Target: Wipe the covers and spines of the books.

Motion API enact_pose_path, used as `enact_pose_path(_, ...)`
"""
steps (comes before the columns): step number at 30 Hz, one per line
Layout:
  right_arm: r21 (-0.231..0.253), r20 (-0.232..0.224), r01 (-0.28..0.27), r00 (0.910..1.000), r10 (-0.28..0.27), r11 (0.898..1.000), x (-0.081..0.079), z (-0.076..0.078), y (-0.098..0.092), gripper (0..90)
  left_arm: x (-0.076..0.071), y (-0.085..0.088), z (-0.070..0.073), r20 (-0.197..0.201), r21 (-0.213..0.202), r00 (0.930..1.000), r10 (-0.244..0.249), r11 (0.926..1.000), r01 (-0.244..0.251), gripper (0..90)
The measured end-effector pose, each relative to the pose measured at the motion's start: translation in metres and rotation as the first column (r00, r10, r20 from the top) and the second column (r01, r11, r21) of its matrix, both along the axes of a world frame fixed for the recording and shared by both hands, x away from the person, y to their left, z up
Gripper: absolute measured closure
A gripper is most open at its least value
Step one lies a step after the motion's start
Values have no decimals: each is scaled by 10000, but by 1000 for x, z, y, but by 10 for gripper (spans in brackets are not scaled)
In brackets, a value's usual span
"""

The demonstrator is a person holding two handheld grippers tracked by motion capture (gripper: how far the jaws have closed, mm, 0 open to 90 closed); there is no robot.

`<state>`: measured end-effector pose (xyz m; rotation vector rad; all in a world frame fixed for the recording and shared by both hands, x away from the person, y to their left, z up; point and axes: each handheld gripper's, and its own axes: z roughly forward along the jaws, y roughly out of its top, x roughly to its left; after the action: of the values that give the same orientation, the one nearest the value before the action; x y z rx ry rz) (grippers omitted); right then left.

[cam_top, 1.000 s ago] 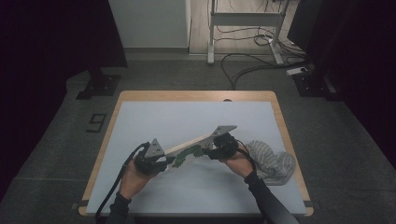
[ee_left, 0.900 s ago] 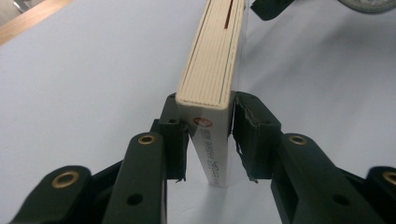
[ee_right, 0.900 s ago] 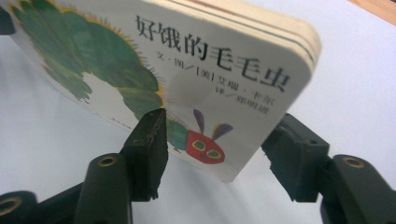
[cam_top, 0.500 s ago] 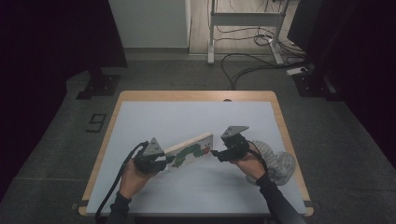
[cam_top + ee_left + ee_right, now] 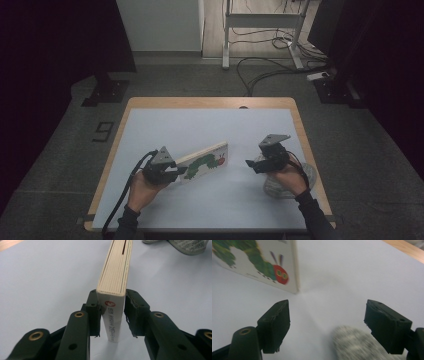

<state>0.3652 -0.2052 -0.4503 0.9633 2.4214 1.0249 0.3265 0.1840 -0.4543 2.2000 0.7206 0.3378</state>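
The picture book (image 5: 204, 161) stands on edge on the bench (image 5: 200, 125), its spine end clamped between the pads of the left tongs (image 5: 176, 172); seen along those jaws in the left gripper view, the book (image 5: 115, 277) runs straight away from them, upright on its long edge with the page block facing up. The right tongs (image 5: 250, 163) are off the book's far end, apart from it, and their jaws have just been opening with nothing between them; in the right gripper view the caterpillar cover (image 5: 257, 262) sits up and to the left of the gap, while a grey knitted cloth (image 5: 359, 345) lies just ahead of the right jaw.

The step looks like a one-handed hold of the book after the right side let go. To do it well, the left tongs should keep firm pressure low on the spine so the book does not topple onto its cover. The grip looks to sit on one corner only, so any lift will likely swing the free end down; move slowly and keep the bottom edge on the bench. The right tongs should stay wide and clear of both book and cloth (image 5: 300, 175) beside them.
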Motion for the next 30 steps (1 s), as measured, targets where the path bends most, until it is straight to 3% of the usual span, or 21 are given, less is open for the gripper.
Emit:
enact_pose_path(8, -341, -146, 1039, 9944, -1045, 9940, -4, -1, -42, 199, 0, 0, 0, -4, 1, 10000, -27, 10000, 27, 661)
enact_pose_path(16, -783, -765, 1706, 9813, -1765, 9822, -7, -24, -76, 165, 2, 0, -1, -48, -87, 10000, 27, 10000, -28, 659)
enact_pose_path(20, -537, -1154, 1831, 9753, -1883, 9816, -8, -38, -85, 164, 2, 1, -1, -62, -91, 10000, 24, 10000, -25, 659)
enact_pose_path(25, -677, -1418, 2005, 9677, -2084, 9773, -9, -53, -86, 275, 1, 0, 0, -55, -70, 10000, 8, 10000, -8, 659)
enact_pose_path(30, -479, -1770, 1920, 9642, -1975, 9802, -10, -57, -85, 517, 1, 0, 0, -43, -68, 10000, 3, 10000, -3, 660)
